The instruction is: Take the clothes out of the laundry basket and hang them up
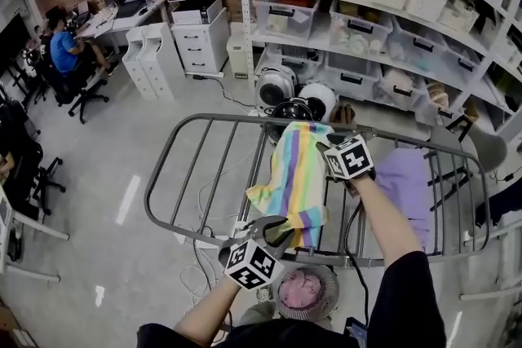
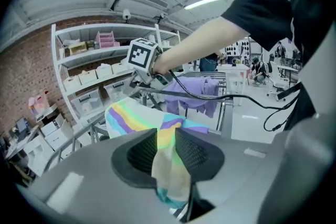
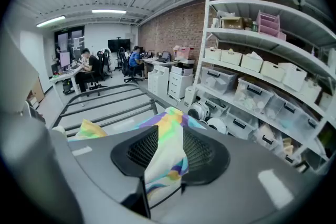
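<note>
A rainbow-striped cloth (image 1: 294,167) is draped over the bars of a grey drying rack (image 1: 196,167). My left gripper (image 1: 273,229) is at the cloth's near lower edge, and my right gripper (image 1: 328,145) is at its far upper corner. In the left gripper view the jaws (image 2: 167,152) stand apart, with a fold of the cloth (image 2: 131,115) lying loosely between them. The right gripper (image 3: 170,152) is also parted, and the cloth (image 3: 168,123) hangs in its gap. Below the rack stands the laundry basket (image 1: 326,273), with pink clothes inside.
A purple garment (image 1: 404,183) hangs on the rack's right side. Shelves with storage bins (image 1: 367,12) run behind the rack, and fans (image 1: 294,90) stand on the floor beneath them. Cables (image 1: 200,277) trail on the floor. People sit at desks (image 1: 65,53) far left.
</note>
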`<state>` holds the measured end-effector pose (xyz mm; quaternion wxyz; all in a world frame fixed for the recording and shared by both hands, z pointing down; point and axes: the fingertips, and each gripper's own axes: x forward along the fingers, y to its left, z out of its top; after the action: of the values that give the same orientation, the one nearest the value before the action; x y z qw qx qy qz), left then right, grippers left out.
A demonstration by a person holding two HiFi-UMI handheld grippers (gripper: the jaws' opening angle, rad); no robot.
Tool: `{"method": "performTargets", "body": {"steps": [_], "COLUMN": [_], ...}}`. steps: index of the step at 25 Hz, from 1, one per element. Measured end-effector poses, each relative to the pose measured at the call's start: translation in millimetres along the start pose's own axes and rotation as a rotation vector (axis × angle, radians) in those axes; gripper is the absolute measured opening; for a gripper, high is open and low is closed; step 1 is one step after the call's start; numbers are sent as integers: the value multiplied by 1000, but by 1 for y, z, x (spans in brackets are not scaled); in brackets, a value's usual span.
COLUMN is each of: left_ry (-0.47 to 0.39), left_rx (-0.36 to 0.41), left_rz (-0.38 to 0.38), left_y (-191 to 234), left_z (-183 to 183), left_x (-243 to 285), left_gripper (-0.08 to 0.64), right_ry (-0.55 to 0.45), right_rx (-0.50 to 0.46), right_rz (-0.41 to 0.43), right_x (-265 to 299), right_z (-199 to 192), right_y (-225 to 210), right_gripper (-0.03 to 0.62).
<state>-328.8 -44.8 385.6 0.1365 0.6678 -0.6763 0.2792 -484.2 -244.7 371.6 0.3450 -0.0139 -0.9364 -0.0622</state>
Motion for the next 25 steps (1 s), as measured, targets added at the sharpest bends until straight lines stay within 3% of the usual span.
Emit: {"method": "performTargets", "body": {"steps": [8, 13, 18, 25], "left_ry": [-63, -108, -138, -199], "left_rx": [18, -4, -24, -65], "left_rz": [-10, 65, 131, 240], "left_y": [11, 19, 14, -13], "left_z": [12, 26, 41, 62], "left_x": [-8, -22, -37, -62], "left_gripper": [78, 78, 78, 77], "right_ry": [-142, -269, -386, -457], "right_rx": [101, 106, 126, 153], "right_rz": [-21, -38, 3, -33], "right_x": [-67, -123, -175, -234], "right_z": [-11, -11, -17, -53], "right_y": [27, 48, 80, 112], "right_gripper": [135, 135, 129, 95]}}
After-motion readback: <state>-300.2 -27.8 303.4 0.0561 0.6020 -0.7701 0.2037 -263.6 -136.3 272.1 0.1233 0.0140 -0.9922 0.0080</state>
